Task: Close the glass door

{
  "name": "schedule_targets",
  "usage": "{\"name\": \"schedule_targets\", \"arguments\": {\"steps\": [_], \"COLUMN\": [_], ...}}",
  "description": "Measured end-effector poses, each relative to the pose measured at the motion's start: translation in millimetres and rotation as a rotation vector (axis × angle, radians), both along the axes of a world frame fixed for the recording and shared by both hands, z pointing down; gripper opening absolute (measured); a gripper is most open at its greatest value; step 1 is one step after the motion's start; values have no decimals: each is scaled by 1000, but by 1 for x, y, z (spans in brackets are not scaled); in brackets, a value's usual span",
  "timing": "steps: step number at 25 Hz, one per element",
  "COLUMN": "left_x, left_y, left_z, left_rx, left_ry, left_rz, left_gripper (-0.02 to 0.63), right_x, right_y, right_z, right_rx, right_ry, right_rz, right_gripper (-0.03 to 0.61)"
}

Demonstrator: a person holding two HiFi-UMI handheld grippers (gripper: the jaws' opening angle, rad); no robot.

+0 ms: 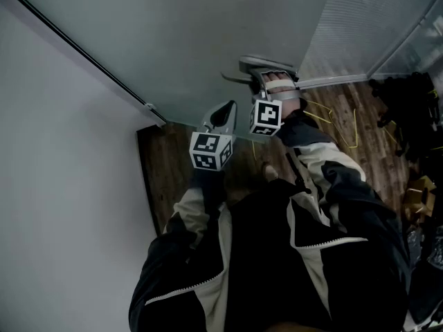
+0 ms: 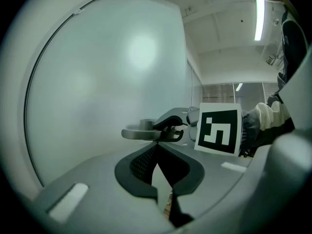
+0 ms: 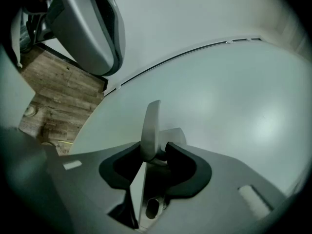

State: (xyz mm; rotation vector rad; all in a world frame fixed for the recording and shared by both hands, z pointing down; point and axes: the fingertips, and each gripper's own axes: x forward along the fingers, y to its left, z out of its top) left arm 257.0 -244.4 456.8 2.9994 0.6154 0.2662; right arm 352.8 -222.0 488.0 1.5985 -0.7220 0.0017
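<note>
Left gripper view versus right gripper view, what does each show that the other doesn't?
Only left gripper view: a ceiling light, the right gripper with its marker cube, and the left gripper's jaws together, empty. Only right gripper view: wooden floor and the left gripper seen from outside. Both: the glass door and the handle between the right gripper's jaws.

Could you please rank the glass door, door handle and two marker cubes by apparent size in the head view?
1. glass door.
2. left tool's marker cube, nearer the camera.
3. right tool's marker cube and door handle: too alike to rank.
</note>
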Motion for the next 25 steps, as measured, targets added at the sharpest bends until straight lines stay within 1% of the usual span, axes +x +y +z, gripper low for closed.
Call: {"name": "schedule_targets", "arguments": {"steps": [2, 5, 6, 11, 14, 18, 23, 25], "left_x": [20, 60, 68, 84, 100, 121, 123, 123], "left_y": [2, 1, 2, 13, 20, 21, 10, 8], "left_z": [-3, -14, -16, -12, -17, -23, -16, -15], "left_rx": [3, 7, 8, 7, 6, 28, 30, 33], "left_ry": [3, 10, 13, 19, 22, 31, 6, 7], "left_rz": [-10, -32, -41, -87, -107, -140, -223, -253], "left_gripper": [5, 6, 5, 6, 6, 6, 6, 6], "right_x": [21, 66, 77, 115, 145, 190, 236, 254], "right_y": [0, -2, -1, 4, 3, -6, -15, -17], "right_z": [-1, -3, -2, 4, 3, 3, 6, 9], "right_rx": [-4, -6, -14, -43, -49, -72, -140, -172], "right_ry": [9, 11, 18, 46, 48, 46, 84, 106], "right_rz": [-8, -19, -20, -27, -29, -35, -57, -63], "right_gripper": [160, 156, 156, 150, 144, 141, 133, 127]}}
